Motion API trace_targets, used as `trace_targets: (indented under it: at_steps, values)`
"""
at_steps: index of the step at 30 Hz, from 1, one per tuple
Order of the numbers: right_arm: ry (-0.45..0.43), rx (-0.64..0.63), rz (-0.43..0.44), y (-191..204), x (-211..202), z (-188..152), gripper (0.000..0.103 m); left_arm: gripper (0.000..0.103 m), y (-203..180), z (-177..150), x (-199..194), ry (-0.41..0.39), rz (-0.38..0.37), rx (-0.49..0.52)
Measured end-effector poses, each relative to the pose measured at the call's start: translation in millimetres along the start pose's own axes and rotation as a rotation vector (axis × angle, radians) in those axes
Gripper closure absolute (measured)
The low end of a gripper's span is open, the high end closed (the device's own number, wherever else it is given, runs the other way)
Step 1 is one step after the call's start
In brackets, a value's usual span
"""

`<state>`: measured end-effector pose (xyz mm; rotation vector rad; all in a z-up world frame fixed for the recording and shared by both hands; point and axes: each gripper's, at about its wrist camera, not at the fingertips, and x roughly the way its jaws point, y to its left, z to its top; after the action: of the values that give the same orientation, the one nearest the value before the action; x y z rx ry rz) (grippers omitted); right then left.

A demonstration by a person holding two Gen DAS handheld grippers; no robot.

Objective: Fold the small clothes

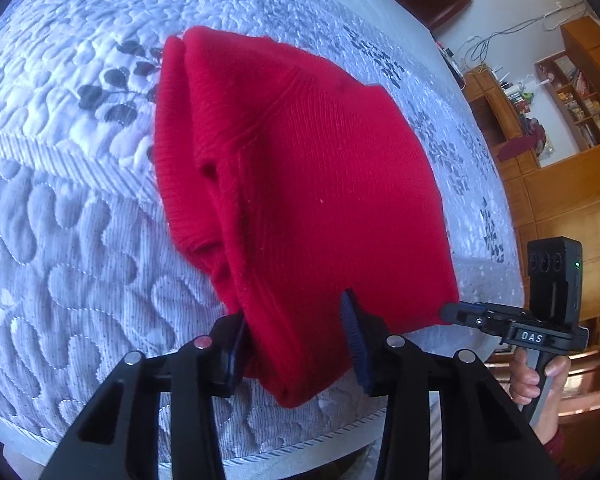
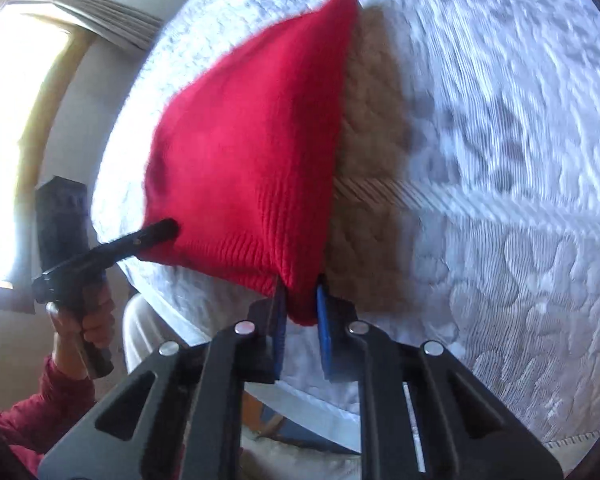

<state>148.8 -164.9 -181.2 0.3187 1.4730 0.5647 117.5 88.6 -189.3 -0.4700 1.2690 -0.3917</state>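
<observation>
A red knitted garment (image 1: 300, 176) hangs folded above the quilted bed, held at its near edge by both grippers. My left gripper (image 1: 296, 336) is shut on one near corner, with the thick fabric bunched between its blue pads. My right gripper (image 2: 300, 308) is shut on the other near corner. In the left wrist view the right gripper (image 1: 452, 312) pinches the garment's right corner. In the right wrist view the left gripper (image 2: 168, 228) pinches the garment (image 2: 252, 152) at its left corner. The far end of the garment droops toward the bed.
A white-and-grey quilted bedspread (image 1: 80, 208) with a leaf print covers the bed below. Its front edge (image 1: 300, 444) is close under the grippers. Wooden shelves and cabinets (image 1: 572, 120) stand to the right. A bright window (image 2: 16, 120) is to the left.
</observation>
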Motion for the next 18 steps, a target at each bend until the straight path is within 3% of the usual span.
trace_targets:
  at_steps: [5,9,13,18]
  values:
    - [0.002,-0.015,0.002,4,9,2,0.084,0.061,-12,-9,-7,-0.02,0.061,0.055]
    - [-0.017,-0.033,-0.005,8,-8,2,0.056,0.061,-23,-11,-14,-0.031,0.114,0.091]
    - [-0.032,-0.022,-0.019,9,-21,4,0.048,0.061,-36,-15,-17,-0.052,0.198,0.12]
    - [-0.052,-0.049,-0.133,22,-18,10,0.048,0.056,-44,-17,-13,-0.068,0.28,0.146]
